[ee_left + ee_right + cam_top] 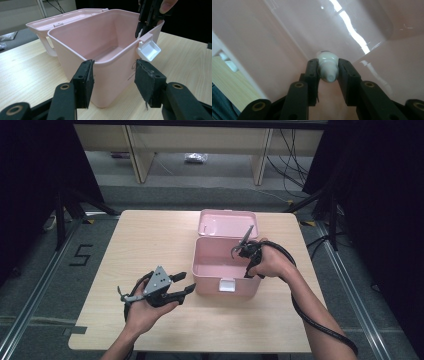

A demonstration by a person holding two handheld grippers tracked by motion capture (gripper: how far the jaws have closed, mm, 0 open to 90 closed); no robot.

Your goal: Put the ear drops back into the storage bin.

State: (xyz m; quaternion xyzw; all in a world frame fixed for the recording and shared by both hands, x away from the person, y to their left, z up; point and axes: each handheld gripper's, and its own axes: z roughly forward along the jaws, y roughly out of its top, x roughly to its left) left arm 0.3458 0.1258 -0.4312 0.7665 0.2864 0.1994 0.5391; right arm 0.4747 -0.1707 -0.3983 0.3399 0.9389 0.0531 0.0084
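A pink plastic box (pixel 210 285) stands open on the table, its lid (pixel 227 222) tipped back and a white latch (pixel 227 285) hanging on its front wall. My right gripper (pixel 249 265) reaches down into the box from its right side. In the right gripper view the right gripper (pixel 327 61) is shut on a small white capped bottle (pixel 327 68), close above the box's pink floor. My left gripper (pixel 184 284) rests level by the box's front left corner. The left gripper (pixel 115 65) stands open there, with the box (pixel 110 75) just ahead of its pads, and nothing is held.
The light wooden table (pixel 150 235) has bare room left of the box and along its near edge. Past the far edge are wooden furniture legs and cables on a grey floor. Black stands flank the table on both sides.
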